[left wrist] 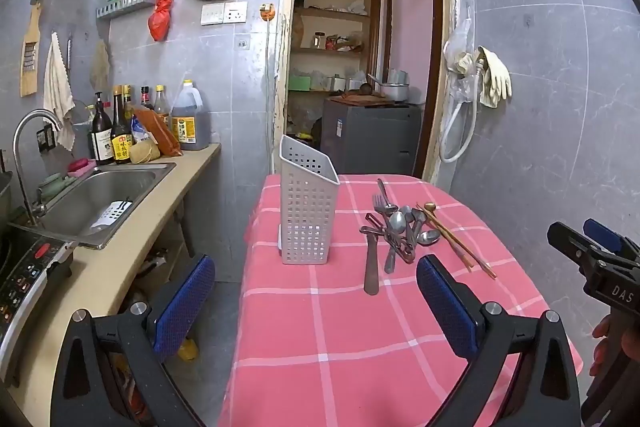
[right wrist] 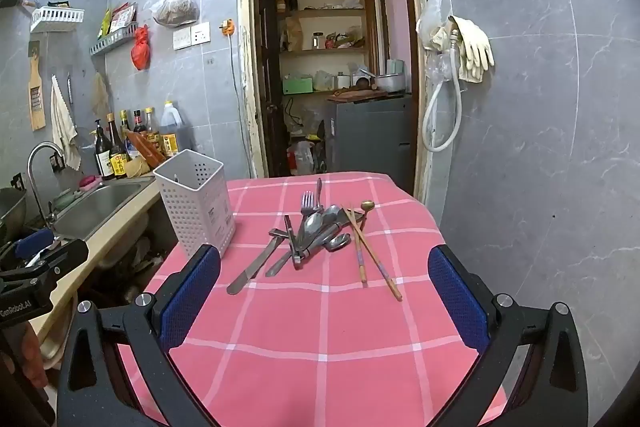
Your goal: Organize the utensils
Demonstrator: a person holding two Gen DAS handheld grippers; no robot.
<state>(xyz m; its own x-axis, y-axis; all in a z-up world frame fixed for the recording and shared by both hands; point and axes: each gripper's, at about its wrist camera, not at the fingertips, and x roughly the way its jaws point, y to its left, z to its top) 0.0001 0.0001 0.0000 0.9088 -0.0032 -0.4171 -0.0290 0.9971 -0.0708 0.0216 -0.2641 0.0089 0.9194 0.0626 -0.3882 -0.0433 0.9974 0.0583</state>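
A pile of metal utensils (left wrist: 396, 227) lies on the pink checked tablecloth (left wrist: 340, 327): spoons, a fork, a knife. It also shows in the right wrist view (right wrist: 316, 231). Wooden chopsticks (left wrist: 460, 247) (right wrist: 370, 251) lie just right of the pile. A white perforated utensil holder (left wrist: 306, 203) (right wrist: 196, 203) stands upright and empty to the left of the pile. My left gripper (left wrist: 316, 303) is open and empty, near the table's front. My right gripper (right wrist: 324, 303) is open and empty, short of the pile. The right gripper also shows at the right edge of the left wrist view (left wrist: 592, 251).
A counter with a steel sink (left wrist: 100, 199) and several sauce bottles (left wrist: 120, 131) runs along the left. An open doorway (left wrist: 360, 67) with shelves lies beyond the table. A tiled wall with hanging rubber gloves (left wrist: 492, 75) is on the right.
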